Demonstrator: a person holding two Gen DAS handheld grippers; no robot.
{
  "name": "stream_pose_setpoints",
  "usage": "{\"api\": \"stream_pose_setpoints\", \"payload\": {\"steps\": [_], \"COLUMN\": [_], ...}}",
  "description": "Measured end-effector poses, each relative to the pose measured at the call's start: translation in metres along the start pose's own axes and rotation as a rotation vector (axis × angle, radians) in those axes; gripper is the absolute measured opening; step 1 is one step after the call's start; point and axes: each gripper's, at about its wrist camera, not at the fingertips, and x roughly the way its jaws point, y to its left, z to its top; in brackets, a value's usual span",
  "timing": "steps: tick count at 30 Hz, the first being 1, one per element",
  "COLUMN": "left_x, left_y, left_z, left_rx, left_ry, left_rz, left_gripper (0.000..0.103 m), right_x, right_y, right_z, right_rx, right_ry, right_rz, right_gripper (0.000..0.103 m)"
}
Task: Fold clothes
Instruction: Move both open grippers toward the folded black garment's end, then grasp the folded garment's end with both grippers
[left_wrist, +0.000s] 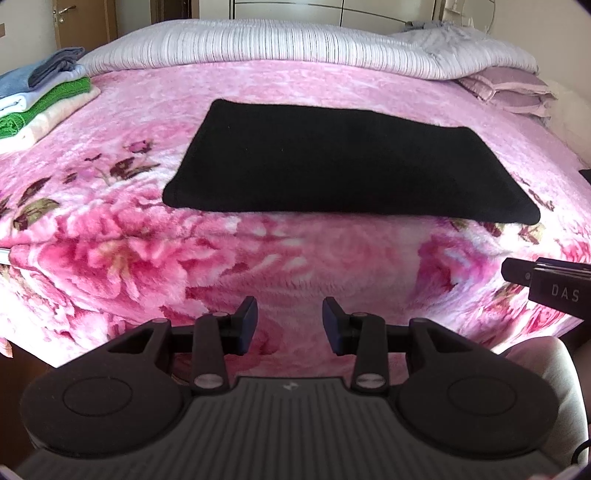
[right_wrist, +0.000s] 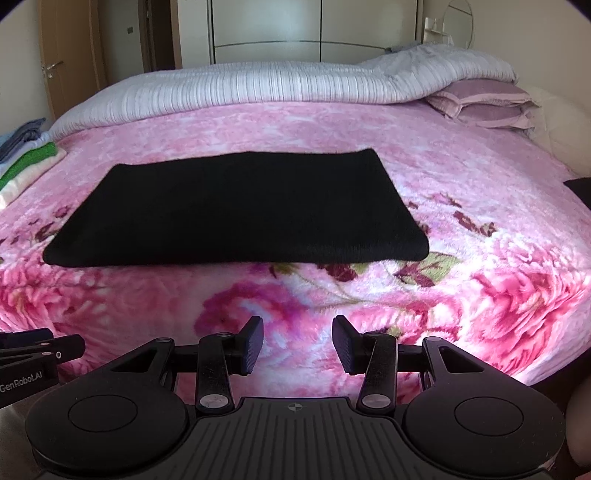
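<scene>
A black garment (left_wrist: 332, 166) lies folded into a flat rectangle on the pink floral blanket (left_wrist: 147, 236); it also shows in the right wrist view (right_wrist: 236, 210). My left gripper (left_wrist: 290, 325) is open and empty, held back from the garment's near edge over the front of the bed. My right gripper (right_wrist: 297, 345) is open and empty, also short of the garment's near edge. The right gripper's side shows at the right edge of the left wrist view (left_wrist: 546, 280), and the left gripper's side at the left edge of the right wrist view (right_wrist: 33, 350).
A stack of folded clothes (left_wrist: 40, 99) in blue, grey, white, green and cream sits at the bed's far left. A rolled striped duvet (left_wrist: 258, 44) lies across the head of the bed. Mauve pillows (right_wrist: 484, 103) sit at the far right. Another dark item (right_wrist: 580, 188) lies at the right edge.
</scene>
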Motion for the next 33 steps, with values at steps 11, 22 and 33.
{"api": "stream_pose_setpoints", "payload": {"steps": [11, 22, 33], "left_x": [0.015, 0.052, 0.094], "left_y": [0.008, -0.02, -0.059], "left_z": [0.026, 0.071, 0.072], "left_rx": [0.036, 0.095, 0.266], "left_ry": [-0.096, -0.158, -0.152], "left_rz": [-0.082, -0.218, -0.156], "left_gripper": [0.034, 0.015, 0.015], "right_x": [0.016, 0.071, 0.093], "right_y": [-0.055, -0.154, -0.169], "right_z": [0.013, 0.002, 0.002], "right_rx": [0.309, 1.021, 1.096], "right_ry": [-0.07, -0.033, -0.077], "right_rz": [0.16, 0.333, 0.342], "right_gripper": [0.045, 0.045, 0.045]}}
